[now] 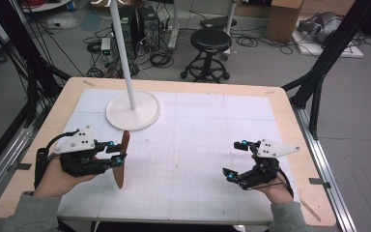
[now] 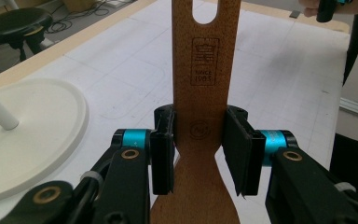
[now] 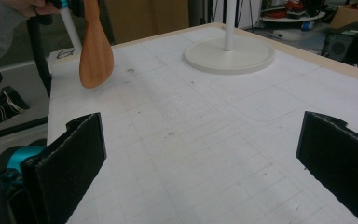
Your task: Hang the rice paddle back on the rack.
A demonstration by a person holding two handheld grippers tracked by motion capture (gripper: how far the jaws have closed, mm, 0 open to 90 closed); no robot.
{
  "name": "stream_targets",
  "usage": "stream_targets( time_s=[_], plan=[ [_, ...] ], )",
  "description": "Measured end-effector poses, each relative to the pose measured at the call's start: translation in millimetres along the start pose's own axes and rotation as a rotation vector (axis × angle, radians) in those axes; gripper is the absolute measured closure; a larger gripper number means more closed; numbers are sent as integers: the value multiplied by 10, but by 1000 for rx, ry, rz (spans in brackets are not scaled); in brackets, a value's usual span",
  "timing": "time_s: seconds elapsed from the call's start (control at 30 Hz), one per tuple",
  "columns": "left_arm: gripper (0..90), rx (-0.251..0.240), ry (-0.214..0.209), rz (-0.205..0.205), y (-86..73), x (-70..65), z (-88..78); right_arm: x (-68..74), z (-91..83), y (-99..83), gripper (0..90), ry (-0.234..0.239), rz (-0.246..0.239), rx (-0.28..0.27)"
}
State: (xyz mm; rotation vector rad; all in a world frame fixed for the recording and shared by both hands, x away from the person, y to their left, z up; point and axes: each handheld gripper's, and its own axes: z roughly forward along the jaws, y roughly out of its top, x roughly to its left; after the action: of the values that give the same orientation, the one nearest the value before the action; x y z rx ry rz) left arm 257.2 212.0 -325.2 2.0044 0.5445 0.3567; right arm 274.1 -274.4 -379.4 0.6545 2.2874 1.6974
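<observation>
A wooden spatula (image 1: 122, 159) hangs above the white mat at the left, held edge-on with its blade toward me. My left gripper (image 1: 118, 151) is shut on its handle; in the left gripper view the two black pads (image 2: 162, 149) press the neck of the spatula (image 2: 198, 93), whose slotted end points away. The right gripper view shows the spatula's blade (image 3: 94, 51) lifted off the mat at the upper left. My right gripper (image 1: 235, 160) hovers low over the mat at the right, jaws wide apart with nothing between them.
A white stand with a round base (image 1: 133, 110) and an upright pole (image 1: 123, 48) sits at the back left of the mat, just beyond the spatula. The gridded white mat (image 1: 198, 140) covers the wooden table. A black stool (image 1: 211, 43) stands on the floor behind.
</observation>
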Motion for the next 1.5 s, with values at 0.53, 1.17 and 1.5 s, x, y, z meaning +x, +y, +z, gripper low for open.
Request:
stream_targets(
  time_s=[0.53,1.17,1.5],
  plan=[
    [650,-81,35,-56,-61,207,-264,-2,-4,5,0,0,5,-12],
    [650,-95,70,-52,-118,438,-522,-84,-5,5,0,8,25,-34],
    [650,-79,63,-87,-131,645,-708,-111,-29,10,0,8,33,-34]
  ],
)
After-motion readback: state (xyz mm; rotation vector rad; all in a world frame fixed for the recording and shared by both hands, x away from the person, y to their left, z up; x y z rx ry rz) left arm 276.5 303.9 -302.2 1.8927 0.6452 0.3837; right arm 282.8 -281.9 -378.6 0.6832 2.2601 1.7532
